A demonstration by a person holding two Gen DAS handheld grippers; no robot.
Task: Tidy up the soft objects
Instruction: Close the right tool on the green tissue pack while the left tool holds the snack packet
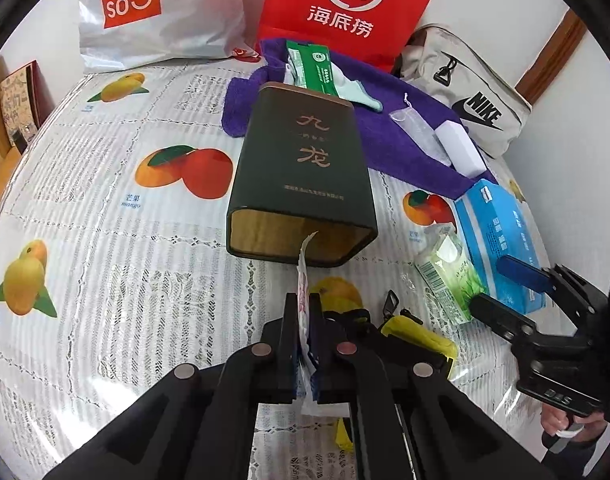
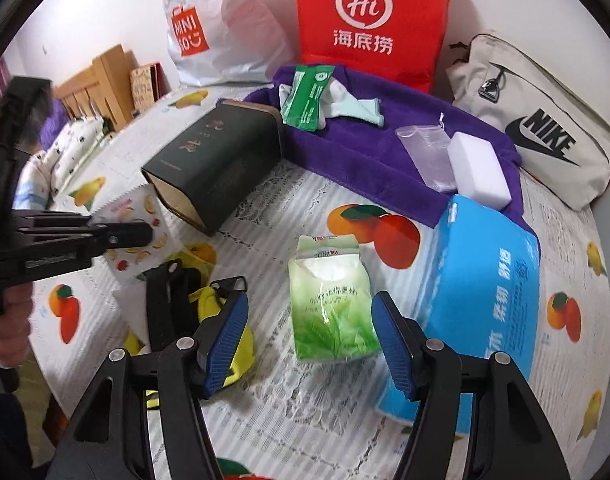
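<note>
Early going, I'd judge. The left gripper point(image 1: 303, 312) pinches a flat sachet point(image 2: 135, 236) at the mouth of the dark box point(image 1: 301, 184), which looks empty inside. The right gripper point(image 2: 309, 344) gapes over the green tissue pack point(image 2: 331, 312); sponge point(image 2: 479, 170) and blue pack point(image 2: 485, 292) wait.

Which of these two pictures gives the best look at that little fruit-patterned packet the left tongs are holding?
The right wrist view: it shows the packet face-on, with its fruit print, pinched by the left tongs. The left wrist view shows the packet only edge-on, a thin strip between the left tongs, pointing toward the open dark box.
</note>
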